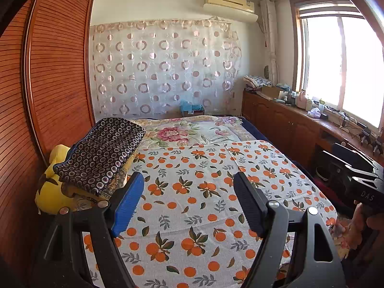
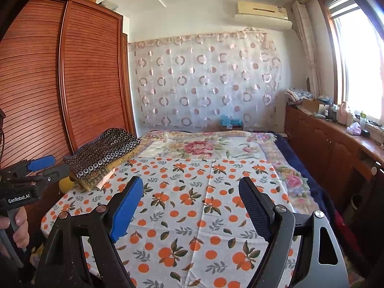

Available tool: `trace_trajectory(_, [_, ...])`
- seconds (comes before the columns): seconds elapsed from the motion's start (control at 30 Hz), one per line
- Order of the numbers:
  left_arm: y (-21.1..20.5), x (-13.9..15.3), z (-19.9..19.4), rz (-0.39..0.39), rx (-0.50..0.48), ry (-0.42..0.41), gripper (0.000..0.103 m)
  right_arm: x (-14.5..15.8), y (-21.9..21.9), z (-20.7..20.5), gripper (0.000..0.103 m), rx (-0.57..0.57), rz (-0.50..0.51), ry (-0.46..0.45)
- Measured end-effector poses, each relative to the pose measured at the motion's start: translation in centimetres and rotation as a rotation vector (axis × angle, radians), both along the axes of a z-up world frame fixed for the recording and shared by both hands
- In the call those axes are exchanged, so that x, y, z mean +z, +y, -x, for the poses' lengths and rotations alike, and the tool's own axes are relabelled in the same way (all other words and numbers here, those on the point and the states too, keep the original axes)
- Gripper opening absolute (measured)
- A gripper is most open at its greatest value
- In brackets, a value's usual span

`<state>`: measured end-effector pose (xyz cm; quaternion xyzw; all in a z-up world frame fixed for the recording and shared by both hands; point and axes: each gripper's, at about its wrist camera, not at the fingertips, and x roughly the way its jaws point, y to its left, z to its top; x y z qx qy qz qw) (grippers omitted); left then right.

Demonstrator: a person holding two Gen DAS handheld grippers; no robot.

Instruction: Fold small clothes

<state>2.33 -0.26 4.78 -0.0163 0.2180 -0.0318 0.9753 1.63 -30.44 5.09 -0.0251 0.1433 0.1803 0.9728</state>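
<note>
A white cloth printed with oranges (image 1: 192, 192) lies spread flat over the bed, also filling the right wrist view (image 2: 192, 204). My left gripper (image 1: 188, 177) hovers above its near part, open, with nothing between the blue and black fingers. My right gripper (image 2: 190, 181) hovers over the same cloth further right, also open and empty. In the right wrist view the left gripper (image 2: 61, 164) shows at the left edge, held by a hand (image 2: 20, 223). A folded dark cloth with ring print (image 1: 100, 153) lies on a pile at the bed's left side.
Under the pile sits a yellow plush toy (image 1: 52, 192). A floral bedspread (image 1: 182, 132) covers the far half of the bed. A slatted wooden wardrobe (image 1: 48, 84) stands on the left. Low wooden cabinets (image 1: 283, 120) with clutter run under the window on the right.
</note>
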Motion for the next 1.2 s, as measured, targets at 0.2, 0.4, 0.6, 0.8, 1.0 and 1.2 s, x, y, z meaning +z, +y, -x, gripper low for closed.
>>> trace_trajectory(0.2, [0.02,-0.03,0.03,-0.001,-0.001,-0.001,0.078,-0.05,-0.14,-0.02,0.083,-0.002,-0.001,-0.002])
trace_trajectory(0.4, [0.03,0.06,0.12,-0.001,-0.001,-0.002,0.078,-0.05,-0.19,-0.05,0.083,-0.001,-0.002,-0.002])
trace_trajectory(0.6, [-0.02,0.01,0.14,-0.002,-0.001,-0.002,0.078,-0.06,-0.18,-0.05,0.083,-0.002,-0.002,-0.003])
trace_trajectory(0.8, [0.08,0.0,0.17,-0.002,-0.001,-0.003,0.078,-0.1,-0.24,-0.08,0.083,-0.003,-0.002,-0.005])
trace_trajectory(1.0, [0.1,-0.02,0.2,-0.002,-0.002,-0.004,0.078,-0.1,-0.21,-0.12,0.083,-0.003,-0.004,-0.006])
trace_trajectory(1.2, [0.07,-0.01,0.23,-0.002,-0.002,-0.003,0.078,-0.11,-0.21,-0.07,0.083,-0.004,-0.004,-0.007])
